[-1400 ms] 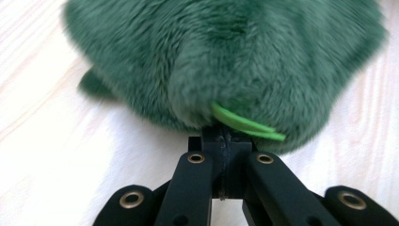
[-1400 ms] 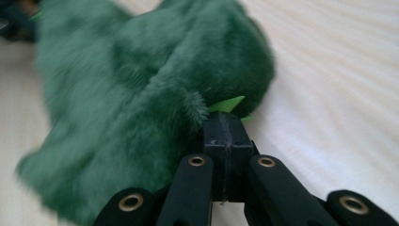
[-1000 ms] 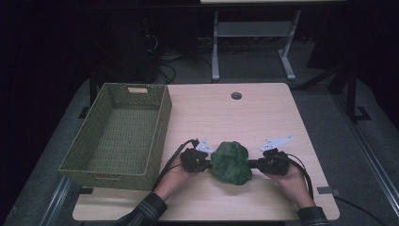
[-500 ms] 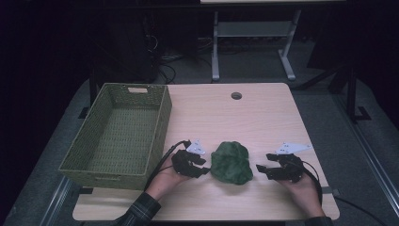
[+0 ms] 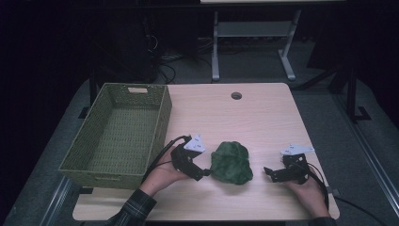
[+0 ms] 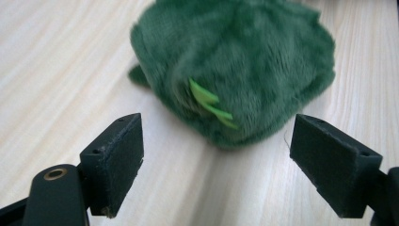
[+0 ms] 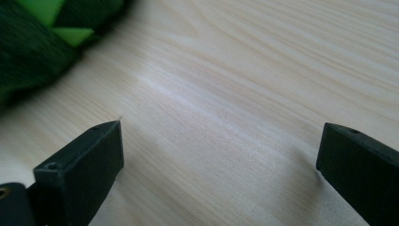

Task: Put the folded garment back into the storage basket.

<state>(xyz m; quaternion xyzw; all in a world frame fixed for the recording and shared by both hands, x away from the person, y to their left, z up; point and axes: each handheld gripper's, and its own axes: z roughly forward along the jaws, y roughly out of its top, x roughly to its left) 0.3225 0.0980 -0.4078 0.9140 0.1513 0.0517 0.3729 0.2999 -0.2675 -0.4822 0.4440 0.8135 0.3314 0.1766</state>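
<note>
On the desk [image 5: 263, 117], near its front edge, the green plush toy [image 5: 230, 162] lies free btwn your two grippers. Your left gripper [image 5: 203, 173] sits just beside the toy's left side; its jaws have just been opening and now stand wide, w/ nothing gripped. From the left gripper view the plush toy [image 6: 235, 61] lies just ahead of the pads, light-green tabs facing you, bare wood btwn the pads. Your right gripper [image 5: 267, 172] is off to the toy's right, clearly apart from it; its jaws have also just been opening and are spread wide, holding nothing. In the right gripper view there's only desk [image 7: 244, 94] grain btwn the jaws, w/ the plush toy [image 7: 33, 42] at the upper left corner. A green woven basket [image 5: 117, 134] stands on the desk's left side, apart from the toy.
</note>
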